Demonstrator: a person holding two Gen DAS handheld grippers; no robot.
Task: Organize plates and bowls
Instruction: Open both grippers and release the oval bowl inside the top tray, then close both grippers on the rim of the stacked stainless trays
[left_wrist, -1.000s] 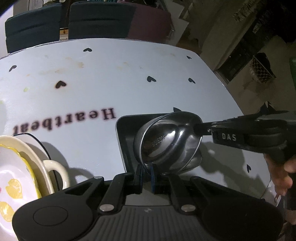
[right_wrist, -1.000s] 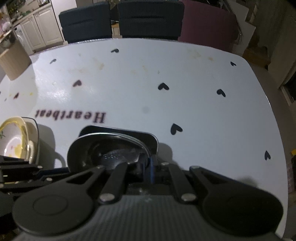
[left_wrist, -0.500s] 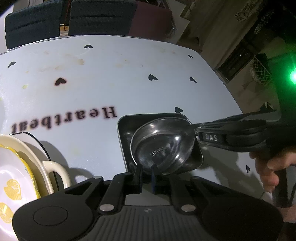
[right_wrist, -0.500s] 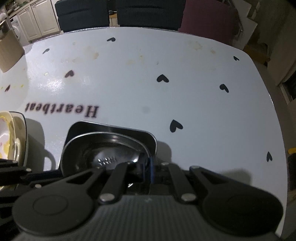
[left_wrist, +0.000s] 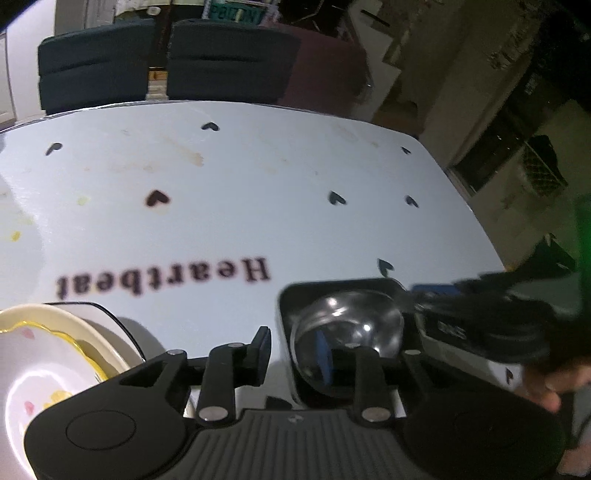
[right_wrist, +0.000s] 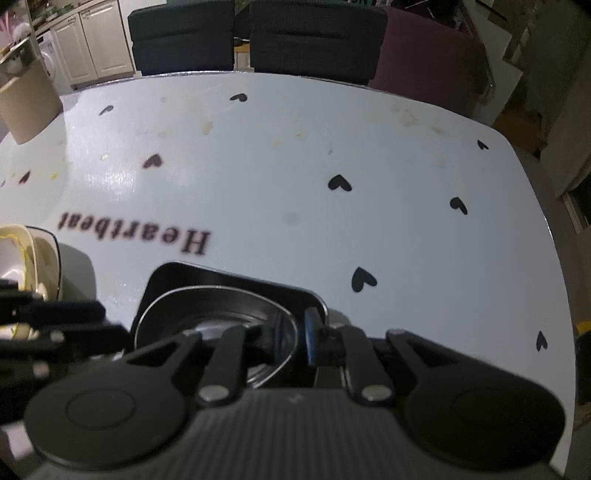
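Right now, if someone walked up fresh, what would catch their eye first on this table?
Probably the shiny round steel bowl sitting in the dark square metal tray near the table's front edge, with the left gripper and right gripper opening around its rim. Next, the white tablecloth with black hearts and the word Heartbeat, then the stacked cream and yellow-trimmed ceramic dishes at the left.

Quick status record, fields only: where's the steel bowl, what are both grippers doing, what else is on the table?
steel bowl: sits inside the dark square tray
left gripper: jaws opening, spread astride the bowl's near rim
right gripper: jaws opening, bowl rim between them
ceramic dishes: stacked left of the tray
table: white, heart-printed
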